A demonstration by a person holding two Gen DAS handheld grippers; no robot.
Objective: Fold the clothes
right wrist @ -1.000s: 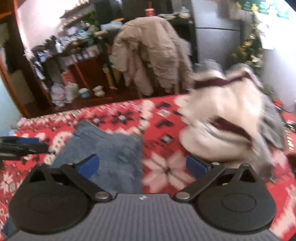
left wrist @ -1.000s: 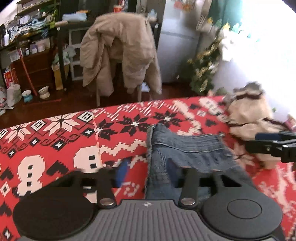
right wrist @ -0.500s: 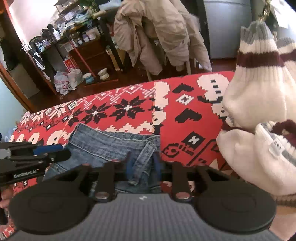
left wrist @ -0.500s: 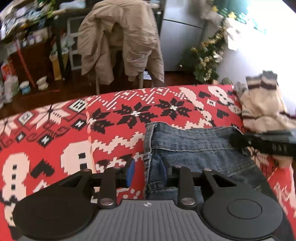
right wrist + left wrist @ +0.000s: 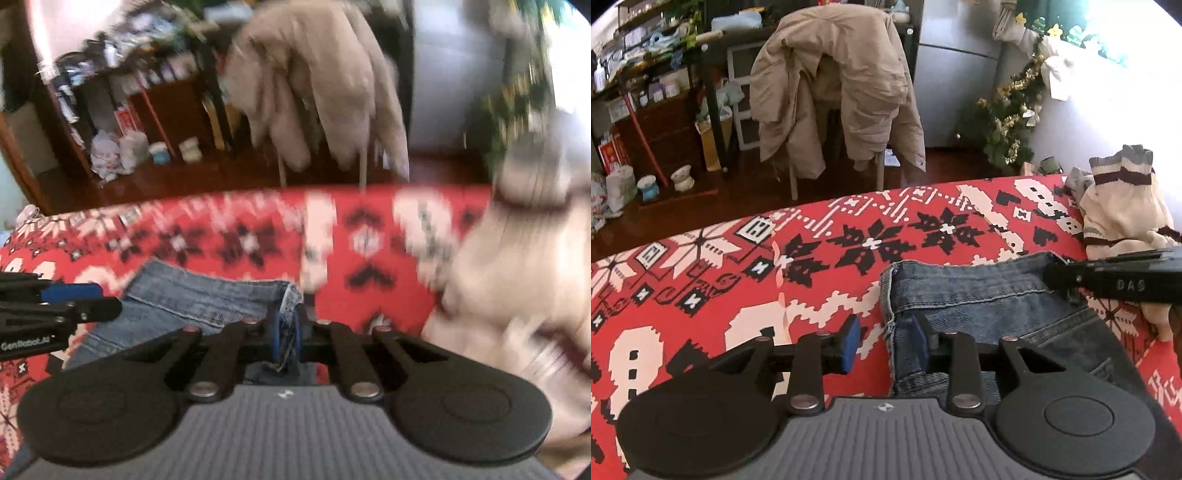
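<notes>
While right tongs pinch jeans corner on red blanket, left tongs are opening astride other corner, ungripped; lifting now risks lopsided drag, wonky fold.

A lived-in home room. A chair is standing on a dark wooden floor, with a beige coat hanging over its back. Left of the chair, cluttered shelves are holding household odds and ends (bottles, boxes, small pots). Right of the chair, a grey fridge is standing beside a decorated Christmas tree. In front of the chair, a red patterned blanket is covering a surface.
</notes>
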